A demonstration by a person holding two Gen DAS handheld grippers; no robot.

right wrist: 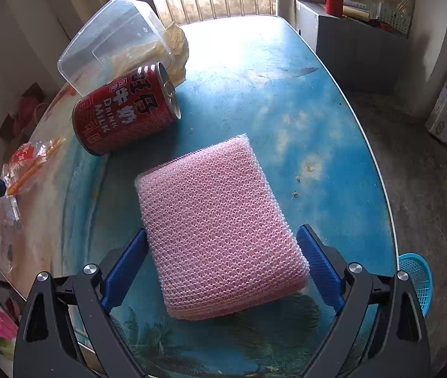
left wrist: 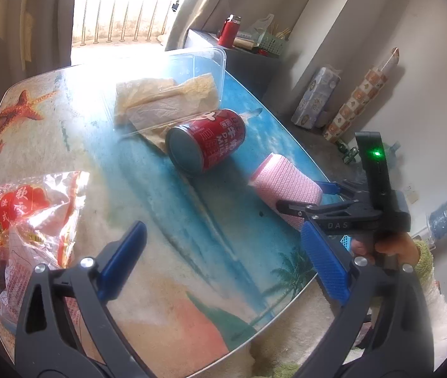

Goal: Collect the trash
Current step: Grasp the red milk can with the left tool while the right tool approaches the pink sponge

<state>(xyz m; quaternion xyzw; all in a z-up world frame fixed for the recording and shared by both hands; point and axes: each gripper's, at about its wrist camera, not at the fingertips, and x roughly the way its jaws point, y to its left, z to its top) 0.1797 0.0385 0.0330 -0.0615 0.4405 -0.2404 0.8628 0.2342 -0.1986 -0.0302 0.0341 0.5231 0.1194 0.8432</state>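
My right claw (right wrist: 223,264) has its blue fingers set on either side of the pink mesh scouring pad (right wrist: 220,223), pinching its near end; the left pad (right wrist: 125,271) and the right pad (right wrist: 318,267) both press against the pad's edges. In the left wrist view I see the same right claw (left wrist: 305,198) reaching in from the right, the scouring pad between its fingers just above the tabletop (left wrist: 191,220), which carries a beach print with a starfish and palm trees

My left claw (left wrist: 223,258) hangs spread wide over the tabletop with nothing between its fingers; the left finger (left wrist: 122,261) and right finger (left wrist: 324,264) stand well apart

Beyond the pad, a red milk can (right wrist: 125,113) lies on its side, printed "DRINK MILK", its opened top towards the far side. Just beside it, touching or nearly so, sits a clear plastic food box (right wrist: 113,41) tipped on its edge, with crumpled brown paper (right wrist: 176,50) stuffed in and spilling out. In the left wrist view the paper (left wrist: 166,100) spreads out under the box towards the can (left wrist: 206,140)

At the left edge of the tabletop lies a clear snack wrapper (left wrist: 31,220) with red print, near my left claw's left finger

Off the tabletop to the right I see a blue plastic basket (right wrist: 415,280) lower down, beside the tabletop's rim
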